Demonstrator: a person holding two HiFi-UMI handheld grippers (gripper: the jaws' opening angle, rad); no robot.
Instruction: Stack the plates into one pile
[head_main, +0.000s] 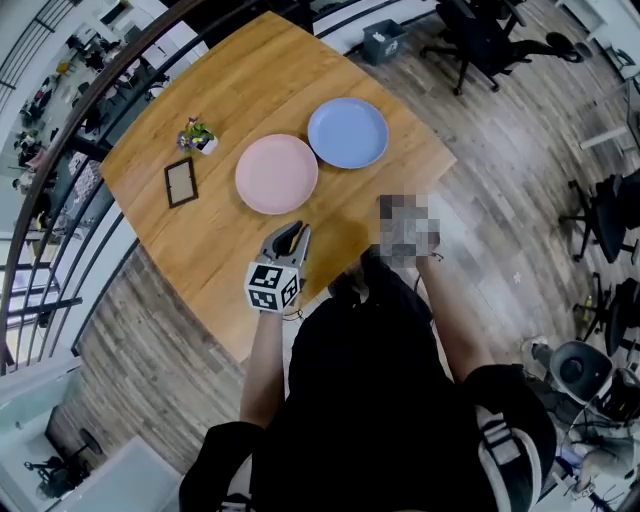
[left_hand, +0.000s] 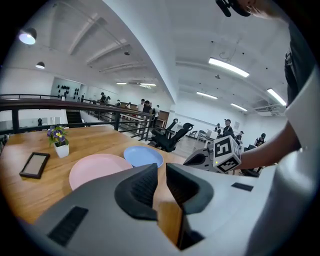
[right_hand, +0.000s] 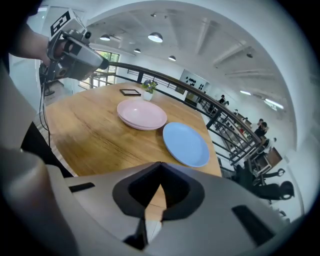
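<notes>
By the near edge of the table (head_main: 200, 240), right gripper (right_hand: 160, 167): hard to make out in the head view; its own view shows the jaws closed together, empty
Table: pale wood, beside a dark railing (head_main: 60, 170); plank floor and office chairs (head_main: 480, 40) past its far corner
Pink plate (head_main: 277, 173): mid-table; blue plate (head_main: 347, 132) just beside it, toward the far corner
Left gripper (head_main: 296, 236): jaws a narrow slit apart, empty; pink plate near, ahead of the fingertips, untouched

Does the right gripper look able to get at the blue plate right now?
Probably yes: nothing lies between the right gripper and the blue plate, and nothing sits on the plate, though the gripper's jaws are shut.
</notes>
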